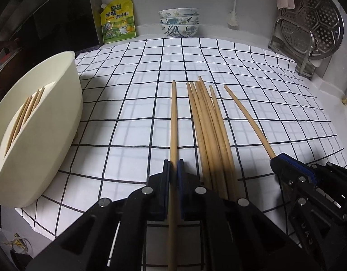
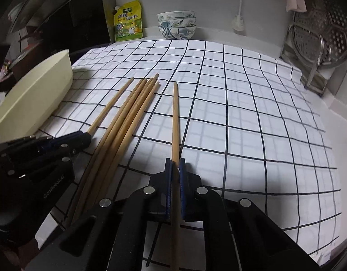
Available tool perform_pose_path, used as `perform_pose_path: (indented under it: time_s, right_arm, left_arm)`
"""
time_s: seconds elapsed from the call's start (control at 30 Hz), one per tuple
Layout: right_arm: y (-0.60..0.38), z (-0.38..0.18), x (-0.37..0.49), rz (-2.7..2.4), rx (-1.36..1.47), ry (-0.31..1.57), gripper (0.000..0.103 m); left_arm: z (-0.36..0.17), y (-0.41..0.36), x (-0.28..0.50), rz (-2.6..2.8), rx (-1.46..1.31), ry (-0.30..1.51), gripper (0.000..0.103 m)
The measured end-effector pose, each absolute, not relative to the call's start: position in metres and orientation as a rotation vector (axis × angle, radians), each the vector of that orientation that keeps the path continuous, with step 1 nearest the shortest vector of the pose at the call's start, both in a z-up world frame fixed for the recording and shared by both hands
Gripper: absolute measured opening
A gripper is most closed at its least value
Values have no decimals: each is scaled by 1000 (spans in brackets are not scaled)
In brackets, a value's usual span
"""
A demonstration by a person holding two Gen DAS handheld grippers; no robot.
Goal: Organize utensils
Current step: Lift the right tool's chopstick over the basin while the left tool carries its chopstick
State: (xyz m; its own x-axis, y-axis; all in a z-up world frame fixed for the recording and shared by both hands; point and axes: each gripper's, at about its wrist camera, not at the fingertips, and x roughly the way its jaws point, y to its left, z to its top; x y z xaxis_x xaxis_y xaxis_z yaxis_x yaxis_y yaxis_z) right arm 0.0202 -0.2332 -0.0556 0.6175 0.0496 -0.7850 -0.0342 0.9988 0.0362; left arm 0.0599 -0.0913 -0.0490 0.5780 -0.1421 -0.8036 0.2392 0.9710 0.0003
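Observation:
My left gripper (image 1: 173, 166) is shut on one wooden chopstick (image 1: 173, 122) that points away from me over the checked cloth. My right gripper (image 2: 175, 167) is shut on another chopstick (image 2: 175, 117); it also shows in the left wrist view (image 1: 278, 158), holding the rightmost chopstick (image 1: 248, 118). A bundle of several chopsticks (image 1: 209, 131) lies on the cloth between the two grippers, also seen in the right wrist view (image 2: 126, 122). A cream tub (image 1: 49, 135) at the left holds a few chopsticks (image 1: 24, 115).
The checked cloth (image 1: 252, 67) covers the counter. A yellow seasoning pouch (image 1: 118, 20) and stacked patterned bowls (image 1: 179, 22) stand at the back wall. A metal rack with a perforated steamer plate (image 1: 315, 20) stands at the back right. A dark stove area is at the left.

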Motion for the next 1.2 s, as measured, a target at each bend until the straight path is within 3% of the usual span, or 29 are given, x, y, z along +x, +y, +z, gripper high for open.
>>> perform_pose_path:
  time_s: [0.2, 0.47, 0.8, 1.2]
  right_arm:
    - [-238, -47, 16, 64, 85, 882, 6]
    - [-226, -13, 17, 108, 149, 809, 6]
    - [-142, 40, 60, 295, 152, 731, 6]
    - [-3, 41, 128, 472, 73, 797, 6]
  left_arm:
    - [-39, -79, 56, -233, 80, 926, 7]
    - [12, -55, 49, -252, 44, 825, 7]
    - [69, 47, 58, -122, -4, 702, 7]
    - [41, 156, 97, 51, -44, 770, 7]
